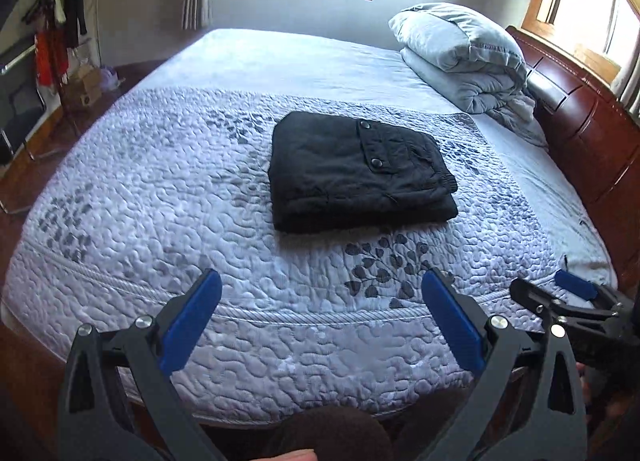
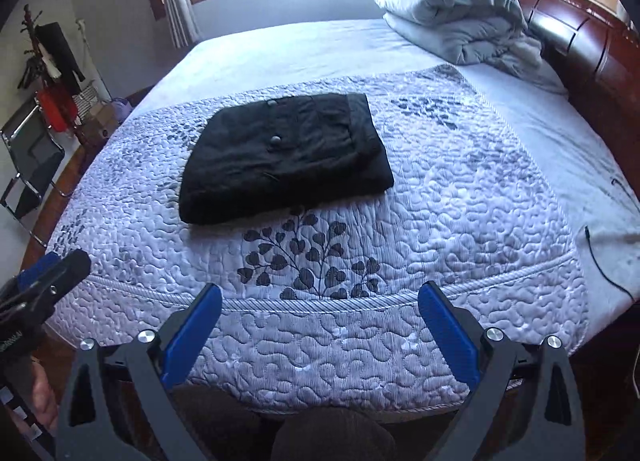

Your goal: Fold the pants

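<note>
Left hand-held gripper and right hand-held gripper, black frames, blue finger pads (ribbed), silver screws

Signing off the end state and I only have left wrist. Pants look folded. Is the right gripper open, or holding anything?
Observer: The right gripper is open with its pads wide apart and nothing between them. The folded pants lie on the quilt, well clear of it.
Operator: Anything loose on that side of the bed?
Observer: A black cable lies on the sheet near the bed's right edge and runs off it.
Operator: How does the left gripper look from outside?
Observer: The left gripper sits by the bed's near left corner, also clear of the pants.
</note>
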### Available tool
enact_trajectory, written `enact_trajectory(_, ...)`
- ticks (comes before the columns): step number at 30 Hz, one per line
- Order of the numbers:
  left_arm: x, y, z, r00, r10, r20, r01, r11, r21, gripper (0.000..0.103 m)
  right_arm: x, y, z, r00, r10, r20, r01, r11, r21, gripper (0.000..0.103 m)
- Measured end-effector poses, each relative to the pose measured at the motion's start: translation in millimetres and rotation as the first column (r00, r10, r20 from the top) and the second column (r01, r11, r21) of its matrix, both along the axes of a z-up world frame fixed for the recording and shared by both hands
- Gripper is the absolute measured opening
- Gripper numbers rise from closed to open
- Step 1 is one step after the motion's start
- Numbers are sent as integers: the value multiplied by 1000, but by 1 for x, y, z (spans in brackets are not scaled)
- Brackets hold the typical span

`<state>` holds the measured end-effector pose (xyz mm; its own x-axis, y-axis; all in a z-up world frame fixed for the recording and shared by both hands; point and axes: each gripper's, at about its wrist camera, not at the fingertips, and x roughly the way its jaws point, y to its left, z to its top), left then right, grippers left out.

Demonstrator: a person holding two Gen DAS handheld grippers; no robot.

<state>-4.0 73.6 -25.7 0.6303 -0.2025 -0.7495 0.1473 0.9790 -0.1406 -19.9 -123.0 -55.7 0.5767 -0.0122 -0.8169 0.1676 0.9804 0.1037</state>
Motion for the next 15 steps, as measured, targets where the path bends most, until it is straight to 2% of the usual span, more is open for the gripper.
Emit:
enact_trajectory(8, -10, 7, 8, 1000, -3, 27, 2, 999, 39, 100, -12, -3, 18, 999, -10, 33, 10, 1000, 10, 99)
enact_trajectory(15, -11, 12, 6, 1000, 6, 27, -6, 1000, 16, 100, -15, -7, 18, 999, -16, 35, 15, 1000, 11, 99)
